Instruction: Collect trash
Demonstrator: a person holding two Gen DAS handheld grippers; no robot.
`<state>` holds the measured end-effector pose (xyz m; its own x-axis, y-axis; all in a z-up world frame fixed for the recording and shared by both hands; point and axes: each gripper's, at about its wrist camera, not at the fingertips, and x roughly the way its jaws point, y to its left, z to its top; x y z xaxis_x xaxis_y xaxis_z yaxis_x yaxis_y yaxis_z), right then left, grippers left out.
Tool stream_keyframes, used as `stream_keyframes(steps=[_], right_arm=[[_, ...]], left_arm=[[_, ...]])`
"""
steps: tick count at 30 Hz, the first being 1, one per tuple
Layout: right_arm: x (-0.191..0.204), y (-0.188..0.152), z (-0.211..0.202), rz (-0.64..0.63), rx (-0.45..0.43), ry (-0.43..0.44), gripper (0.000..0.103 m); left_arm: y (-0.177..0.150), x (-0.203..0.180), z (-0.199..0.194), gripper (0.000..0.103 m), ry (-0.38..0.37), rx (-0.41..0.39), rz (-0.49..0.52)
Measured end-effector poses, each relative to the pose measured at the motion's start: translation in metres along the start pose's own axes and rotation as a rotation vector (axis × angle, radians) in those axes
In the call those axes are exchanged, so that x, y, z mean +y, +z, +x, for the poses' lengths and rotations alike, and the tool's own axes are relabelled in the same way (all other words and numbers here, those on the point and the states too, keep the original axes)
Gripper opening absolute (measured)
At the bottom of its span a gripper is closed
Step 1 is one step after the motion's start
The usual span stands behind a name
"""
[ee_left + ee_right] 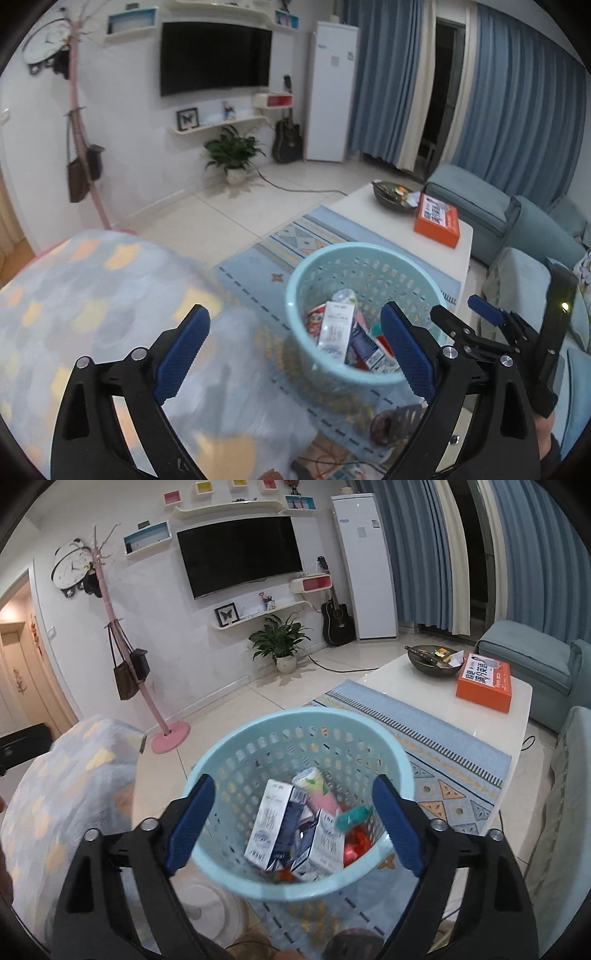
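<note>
A striped blue rug [436, 734] covers the floor beside the white tabletop [424, 679]. On the rug stands a pale blue basket [295, 723] holding milk cartons [273, 823] and crumpled wrappers [352, 845]. Above it, the right tool [291, 823] and left tool [293, 354] both have their jaws spread wide, gripping nothing.

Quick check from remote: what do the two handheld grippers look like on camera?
Both match: the left gripper and right gripper have black, triangular-cutout arms with silver pivot bolts and ribbed blue pads. In the left view, the right unit's black body shows a small lit indicator.
</note>
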<state>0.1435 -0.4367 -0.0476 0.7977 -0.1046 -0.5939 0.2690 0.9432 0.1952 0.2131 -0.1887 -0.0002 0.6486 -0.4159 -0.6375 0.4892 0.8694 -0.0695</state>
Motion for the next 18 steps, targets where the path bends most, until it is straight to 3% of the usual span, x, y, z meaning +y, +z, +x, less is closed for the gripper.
stream_keyframes(steps=[6,11,13,18], right_arm=[[0.043,-0.012,-0.032,0.007,-0.024,0.007,0.095],[0.097,-0.03,-0.054,-0.02,-0.041,0.047,0.095],[0.118,-0.036,-0.059,-0.044,-0.047,0.054,0.095],[0.166,-0.052,-0.069,-0.113,-0.041,0.08,0.095]], left_arm=[[-0.031,0.03,-0.065,0.094,0.075,-0.073,-0.078],[-0.063,0.063,-0.116,0.096,0.224,-0.13,-0.163],[-0.075,0.072,-0.125,0.096,0.309,-0.107,-0.154],[-0.101,0.099,-0.139,0.096,0.362,-0.093,-0.239]])
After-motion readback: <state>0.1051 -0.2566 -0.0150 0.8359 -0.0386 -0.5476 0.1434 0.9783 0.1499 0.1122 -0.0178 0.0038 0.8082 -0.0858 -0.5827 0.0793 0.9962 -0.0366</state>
